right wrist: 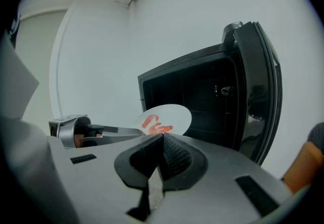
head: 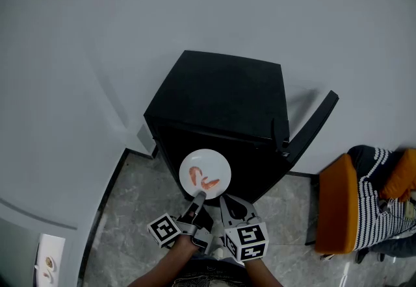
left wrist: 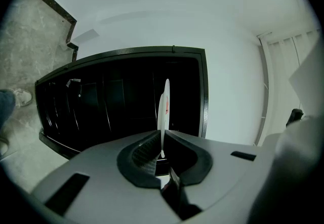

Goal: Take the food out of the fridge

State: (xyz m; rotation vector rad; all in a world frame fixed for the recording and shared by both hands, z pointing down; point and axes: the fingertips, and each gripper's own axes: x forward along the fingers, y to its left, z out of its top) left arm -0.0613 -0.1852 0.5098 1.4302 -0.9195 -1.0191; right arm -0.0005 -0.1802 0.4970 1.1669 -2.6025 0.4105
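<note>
Left claw (head: 197, 198) clamped on the near rim of the white plate (head: 207, 169). Right claw (head: 225, 203) beside it, closed on nothing. Plate with shrimp (head: 203, 180) hung just before the open fridge (head: 221, 94). Risk: one-edge pinch (thin rim) could let the plate sag and the shrimp slide off.

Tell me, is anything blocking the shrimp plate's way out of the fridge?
Nothing visible does. The round white plate of pink shrimp, pinched by the left hand-held gripper, is before the black fridge, whose door stands open.
</note>
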